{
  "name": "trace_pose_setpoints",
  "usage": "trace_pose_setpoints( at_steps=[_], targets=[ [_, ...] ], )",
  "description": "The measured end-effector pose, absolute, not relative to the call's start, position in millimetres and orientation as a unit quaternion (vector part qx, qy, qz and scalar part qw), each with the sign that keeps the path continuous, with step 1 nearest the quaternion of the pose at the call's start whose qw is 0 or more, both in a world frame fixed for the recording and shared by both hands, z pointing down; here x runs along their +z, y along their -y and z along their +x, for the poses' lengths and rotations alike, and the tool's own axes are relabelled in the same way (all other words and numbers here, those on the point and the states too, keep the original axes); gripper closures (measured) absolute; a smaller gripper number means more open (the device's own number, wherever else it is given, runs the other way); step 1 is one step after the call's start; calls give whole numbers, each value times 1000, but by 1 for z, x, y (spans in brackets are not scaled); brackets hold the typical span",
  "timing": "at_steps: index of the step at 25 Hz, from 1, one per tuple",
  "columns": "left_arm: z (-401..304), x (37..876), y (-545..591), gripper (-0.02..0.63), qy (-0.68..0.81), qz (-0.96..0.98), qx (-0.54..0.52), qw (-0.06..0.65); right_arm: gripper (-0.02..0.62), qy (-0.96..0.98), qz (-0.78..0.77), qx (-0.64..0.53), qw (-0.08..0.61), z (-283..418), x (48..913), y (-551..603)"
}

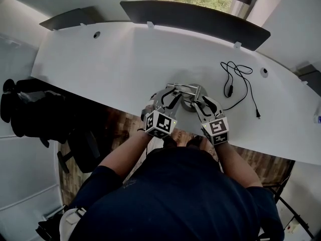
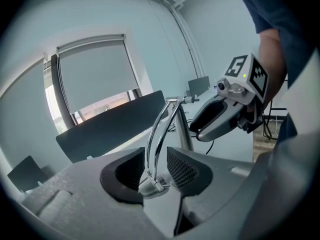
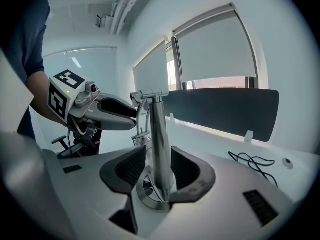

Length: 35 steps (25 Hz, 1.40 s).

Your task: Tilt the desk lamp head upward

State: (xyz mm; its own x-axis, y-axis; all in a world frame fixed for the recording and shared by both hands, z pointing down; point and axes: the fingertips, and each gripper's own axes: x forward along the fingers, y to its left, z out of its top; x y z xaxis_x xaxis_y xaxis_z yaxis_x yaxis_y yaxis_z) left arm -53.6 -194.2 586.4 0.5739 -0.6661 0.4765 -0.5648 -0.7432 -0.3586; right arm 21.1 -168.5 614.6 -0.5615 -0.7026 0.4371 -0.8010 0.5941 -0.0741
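Note:
A chrome desk lamp [image 1: 184,90] stands near the front edge of the white desk [image 1: 125,59]. In the left gripper view, the lamp's thin twin-rod arm [image 2: 158,134] and its small chrome head [image 2: 152,185] lie between the jaws of my left gripper [image 2: 155,166], which is open, with small gaps at the pads. In the right gripper view, my right gripper [image 3: 152,169] is open around the lamp's upright column [image 3: 160,144], just above its round base [image 3: 155,198]. Seen from the head, the left gripper [image 1: 168,96] and the right gripper [image 1: 203,103] flank the lamp.
A black power cable [image 1: 235,79] with its switch lies loose on the desk to the right of the lamp. A dark divider panel [image 1: 190,14] runs along the desk's far edge. A black office chair [image 1: 30,109] stands at the left, below the desk.

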Motion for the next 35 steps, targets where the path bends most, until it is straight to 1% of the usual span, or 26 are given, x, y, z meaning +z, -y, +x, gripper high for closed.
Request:
trace_pose_setpoints(
  at_steps=[2, 5, 8, 17, 20, 23, 27, 35],
  targets=[
    [-54, 595, 197, 455, -343, -879, -319, 92, 431, 871, 436, 129, 188, 20, 620, 173],
    [-51, 607, 201, 436, -334, -874, -336, 106, 418, 869, 436, 118, 201, 16, 629, 179],
    [-46, 613, 206, 436, -328, -872, -343, 120, 414, 866, 437, 114, 216, 11, 640, 183],
    [-40, 625, 223, 436, -325, -865, -357, 140, 413, 855, 452, 110, 230, 3, 652, 200],
    [-37, 629, 229, 436, -316, -862, -364, 159, 414, 853, 453, 112, 233, 2, 652, 203],
    [-36, 635, 234, 437, -308, -855, -380, 172, 422, 851, 454, 113, 239, 1, 654, 204],
    [-38, 635, 238, 497, -310, -849, -388, 178, 422, 849, 454, 124, 239, 0, 655, 205],
    [-40, 634, 236, 499, -298, -840, -412, 188, 423, 852, 444, 146, 234, -1, 655, 203]
  ],
)
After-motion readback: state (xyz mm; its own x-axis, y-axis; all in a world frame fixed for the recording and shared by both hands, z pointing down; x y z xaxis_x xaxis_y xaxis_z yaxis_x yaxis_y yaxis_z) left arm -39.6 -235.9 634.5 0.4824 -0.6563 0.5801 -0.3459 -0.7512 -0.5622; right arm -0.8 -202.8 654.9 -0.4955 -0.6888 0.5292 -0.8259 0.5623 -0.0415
